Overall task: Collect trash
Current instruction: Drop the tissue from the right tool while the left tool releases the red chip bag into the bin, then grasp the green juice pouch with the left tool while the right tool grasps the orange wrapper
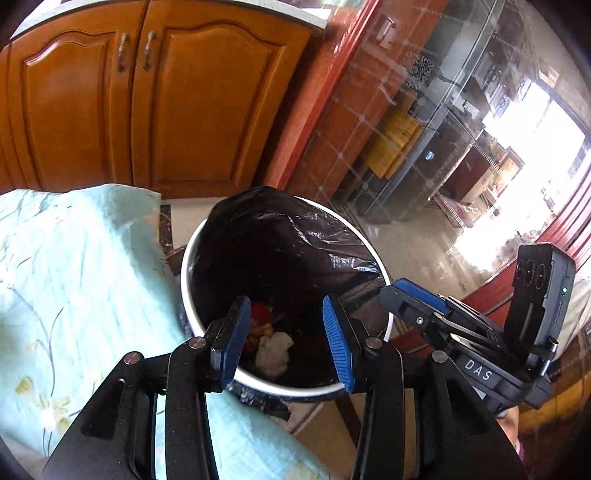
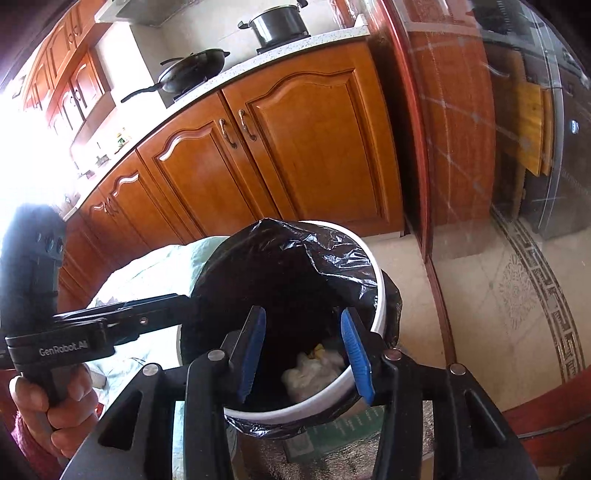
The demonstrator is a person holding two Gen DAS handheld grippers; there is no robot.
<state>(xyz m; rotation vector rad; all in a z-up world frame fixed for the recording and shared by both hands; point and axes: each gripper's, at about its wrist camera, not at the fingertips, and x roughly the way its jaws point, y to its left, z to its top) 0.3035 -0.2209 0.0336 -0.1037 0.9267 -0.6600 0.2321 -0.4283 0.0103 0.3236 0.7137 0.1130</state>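
Note:
A white trash bin (image 1: pixel 185 269) lined with a black bag (image 1: pixel 280 236) stands on the floor beside a cloth-covered surface. Down inside lie a crumpled white paper (image 1: pixel 274 350) and red and yellow scraps (image 1: pixel 258 314). My left gripper (image 1: pixel 285 312) hangs over the bin's near rim, open, with nothing between its blue pads. My right gripper (image 2: pixel 303 317) is also open and empty above the bin (image 2: pixel 380 295), over white crumpled trash (image 2: pixel 314 369). Each gripper shows in the other's view: the right gripper (image 1: pixel 406 299) from the right, the left gripper (image 2: pixel 177 306) from the left, held by a hand (image 2: pixel 55 406).
A pale green floral cloth (image 1: pixel 74 277) lies left of the bin. Wooden cabinet doors (image 1: pixel 147 103) stand behind it, with a pan (image 2: pixel 192 70) and a pot (image 2: pixel 277 24) on the counter. A red-framed glass door (image 2: pixel 461 147) and tiled floor (image 2: pixel 480 295) are at right.

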